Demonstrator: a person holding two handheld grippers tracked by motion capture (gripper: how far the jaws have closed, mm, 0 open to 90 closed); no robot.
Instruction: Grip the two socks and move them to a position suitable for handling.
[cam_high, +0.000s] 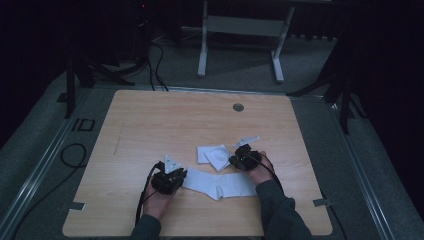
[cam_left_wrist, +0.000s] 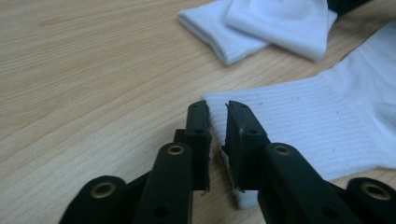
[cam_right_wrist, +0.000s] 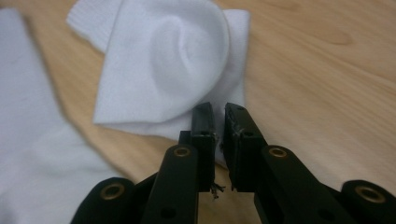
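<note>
Our left gripper (cam_left_wrist: 218, 109) is clamped on the cuff of the flat white ribbed sock (cam_left_wrist: 327, 126); our right gripper (cam_right_wrist: 219, 112) pinches the folded white sock (cam_right_wrist: 168, 60). Both are soft, light and limp, best held by edges.

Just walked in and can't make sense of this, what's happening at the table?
A person at a light wooden table is handling two white ribbed socks with a black gripper in each hand. The left gripper has its jaws pinched on the cuff edge of the flat-lying sock. The right gripper has its jaws pinched on the edge of the folded-over sock. Both socks rest on the table.
</note>
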